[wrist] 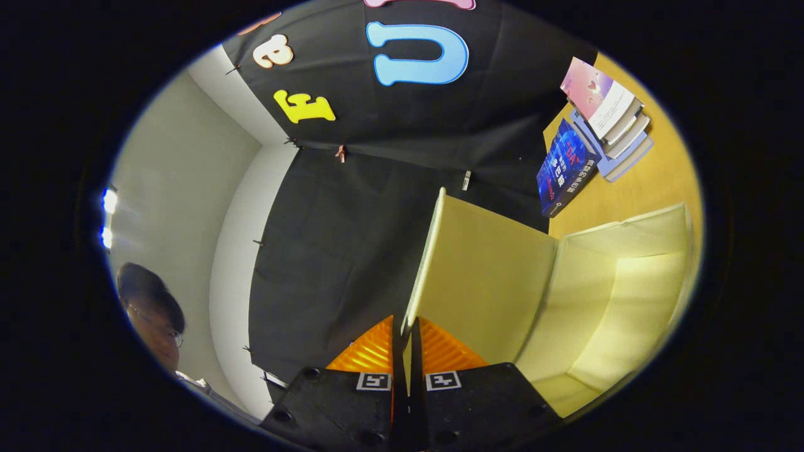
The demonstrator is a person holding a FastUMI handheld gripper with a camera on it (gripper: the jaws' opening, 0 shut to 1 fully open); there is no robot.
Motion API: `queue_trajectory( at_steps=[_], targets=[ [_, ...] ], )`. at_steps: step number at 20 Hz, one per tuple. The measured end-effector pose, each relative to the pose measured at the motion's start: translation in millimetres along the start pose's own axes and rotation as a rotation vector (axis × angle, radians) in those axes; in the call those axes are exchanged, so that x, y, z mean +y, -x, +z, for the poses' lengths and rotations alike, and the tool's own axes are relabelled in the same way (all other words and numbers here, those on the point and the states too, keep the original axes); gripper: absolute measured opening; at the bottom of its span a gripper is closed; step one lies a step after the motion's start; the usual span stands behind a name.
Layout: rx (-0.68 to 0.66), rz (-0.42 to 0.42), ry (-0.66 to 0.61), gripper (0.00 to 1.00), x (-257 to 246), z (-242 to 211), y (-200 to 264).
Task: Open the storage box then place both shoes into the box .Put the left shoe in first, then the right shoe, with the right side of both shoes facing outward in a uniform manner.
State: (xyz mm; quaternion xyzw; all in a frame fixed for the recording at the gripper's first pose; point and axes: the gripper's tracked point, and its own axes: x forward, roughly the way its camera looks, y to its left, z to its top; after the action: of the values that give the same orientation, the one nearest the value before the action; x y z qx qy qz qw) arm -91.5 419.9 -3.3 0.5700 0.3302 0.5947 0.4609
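Fingertips of my gripper (402,342) pinch the edge of the pale yellow fabric lid (483,276), clamped on it and holding it upright. I judge the pale yellow fabric storage box (628,295) open; both shoes are left to place.

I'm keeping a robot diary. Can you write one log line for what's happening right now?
step: opening box | gripper: shut on lid edge | lid: raised | box: open, no shoes inside | books: on table beyond box
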Motion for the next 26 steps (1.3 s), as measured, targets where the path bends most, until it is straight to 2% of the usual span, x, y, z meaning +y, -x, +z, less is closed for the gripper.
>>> queue_trajectory(
  at_steps=[6,7,9,13,17,22,26],
  targets=[
    [0.037,-0.042,-0.031,0.05,-8.8,-14.1,-48.2],
    [0.040,-0.054,-0.023,0.13,-11.7,-17.0,-57.8],
    [0.048,-0.059,-0.016,0.18,-12.8,-21.7,-61.9],
    [0.031,-0.073,0.003,0.71,-15.6,-17.9,-61.7],
    [0.008,-0.082,0.013,0.91,-15.0,-8.5,-52.3],
    [-0.013,-0.136,0.051,0.91,-16.0,4.4,-23.6],
    [-0.034,-0.238,0.136,0.91,-26.6,18.7,23.1]
  ],
)
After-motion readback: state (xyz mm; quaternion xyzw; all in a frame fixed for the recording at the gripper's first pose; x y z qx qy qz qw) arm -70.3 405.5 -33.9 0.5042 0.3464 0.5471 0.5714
